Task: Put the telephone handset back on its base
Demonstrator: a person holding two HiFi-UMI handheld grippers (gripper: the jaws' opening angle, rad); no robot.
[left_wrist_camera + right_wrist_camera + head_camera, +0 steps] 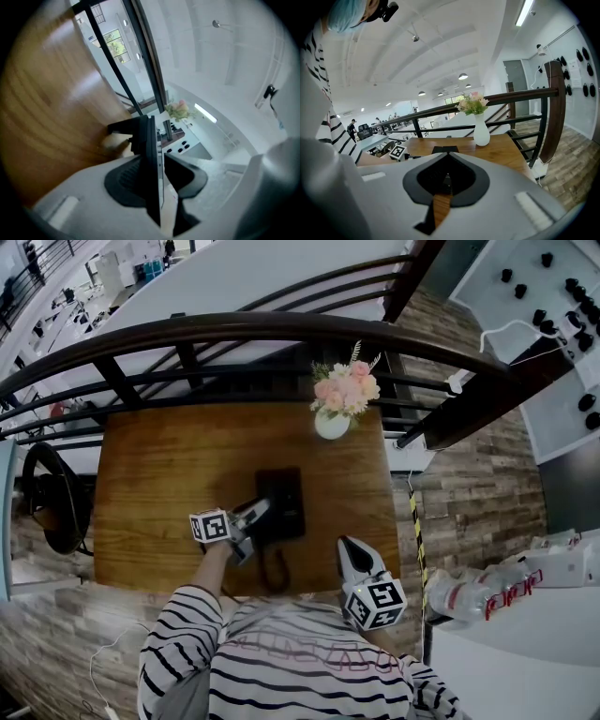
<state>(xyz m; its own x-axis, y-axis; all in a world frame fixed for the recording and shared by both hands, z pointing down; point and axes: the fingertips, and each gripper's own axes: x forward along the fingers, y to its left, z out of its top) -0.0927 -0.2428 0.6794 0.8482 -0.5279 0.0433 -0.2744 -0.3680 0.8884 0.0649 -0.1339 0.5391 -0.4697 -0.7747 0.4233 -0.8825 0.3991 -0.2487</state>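
Observation:
The black telephone base (291,507) lies in the middle of the wooden table (159,484), and its cord (274,570) hangs over the near edge. My left gripper (255,514) reaches to the base's left side. In the left gripper view the black handset (149,140) stands edge-on between the jaws of the left gripper (161,161). One pad lies against it and a thin gap shows at the other pad. My right gripper (349,549) hovers at the table's near right edge, shut (446,157) and holding nothing, pointing toward the base (444,150).
A white vase of pink flowers (334,418) stands at the table's far edge, right of centre. A dark curved railing (281,334) runs behind the table. A black chair (52,493) is at the left, white cabinets (562,568) at the right.

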